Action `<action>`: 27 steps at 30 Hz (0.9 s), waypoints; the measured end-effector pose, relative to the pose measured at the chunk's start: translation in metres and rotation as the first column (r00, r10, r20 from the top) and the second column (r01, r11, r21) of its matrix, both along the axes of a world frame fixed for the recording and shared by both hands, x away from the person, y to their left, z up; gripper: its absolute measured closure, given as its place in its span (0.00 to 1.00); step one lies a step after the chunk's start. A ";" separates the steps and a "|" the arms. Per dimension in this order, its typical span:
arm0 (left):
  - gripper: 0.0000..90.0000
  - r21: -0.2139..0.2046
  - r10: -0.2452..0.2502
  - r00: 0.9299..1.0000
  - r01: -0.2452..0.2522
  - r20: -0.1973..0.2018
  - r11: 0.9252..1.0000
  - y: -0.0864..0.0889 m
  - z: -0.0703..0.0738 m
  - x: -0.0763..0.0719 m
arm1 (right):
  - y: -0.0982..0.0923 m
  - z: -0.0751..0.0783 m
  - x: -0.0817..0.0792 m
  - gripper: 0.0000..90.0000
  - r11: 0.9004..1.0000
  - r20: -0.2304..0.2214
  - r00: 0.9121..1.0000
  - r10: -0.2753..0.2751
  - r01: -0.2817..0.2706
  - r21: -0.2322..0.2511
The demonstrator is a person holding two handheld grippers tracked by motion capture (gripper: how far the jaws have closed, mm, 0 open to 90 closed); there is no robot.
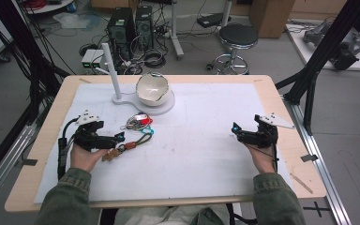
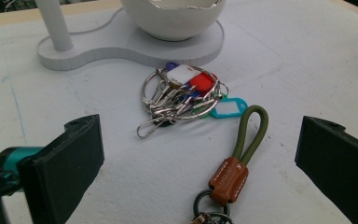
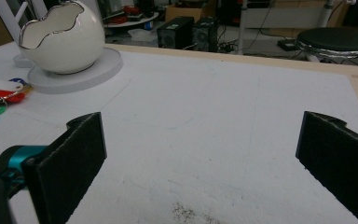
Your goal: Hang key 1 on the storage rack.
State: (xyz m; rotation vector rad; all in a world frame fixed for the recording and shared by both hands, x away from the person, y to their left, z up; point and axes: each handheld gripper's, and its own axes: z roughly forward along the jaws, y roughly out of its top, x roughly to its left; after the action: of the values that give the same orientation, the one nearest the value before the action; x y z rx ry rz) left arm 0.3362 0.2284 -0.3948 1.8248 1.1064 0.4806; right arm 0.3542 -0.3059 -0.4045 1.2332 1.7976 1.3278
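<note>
Setting: my lab bench. Computer towers (image 1: 130, 28) and tangled cables (image 1: 151, 58) on the floor beyond the tabletop's far edge, a round stool (image 1: 237, 37), black frame struts (image 1: 326, 42).

Your surface (image 1: 281, 101): pale wood, covered by a white sheet (image 1: 206, 140) | far left on the sheet: white stand base (image 1: 143, 104) with a post and an egg-shaped bowl (image 1: 152, 89) | just before it: key bunch (image 2: 182, 95) with coloured tags | nearer you: olive loop keychain (image 2: 242, 149) with a brown leather tab.
</note>
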 end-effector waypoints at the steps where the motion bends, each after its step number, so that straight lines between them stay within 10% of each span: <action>1: 0.02 0.006 -0.008 1.000 0.008 -0.004 1.000 -0.002 -0.001 0.000 | 0.000 0.000 0.000 0.01 1.000 0.001 1.000 0.001 -0.001 -0.002; 27: 0.02 0.146 -0.113 0.989 0.126 -0.095 0.981 -0.027 -0.019 0.006 | 0.001 0.000 0.000 0.01 1.000 -0.002 1.000 0.006 -0.006 -0.009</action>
State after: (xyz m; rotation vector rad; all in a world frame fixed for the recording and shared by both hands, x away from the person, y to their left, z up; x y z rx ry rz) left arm 0.3423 0.2010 -0.4136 2.0486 1.0342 0.4281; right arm 0.3540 -0.3051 -0.4047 1.2252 1.8079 1.3214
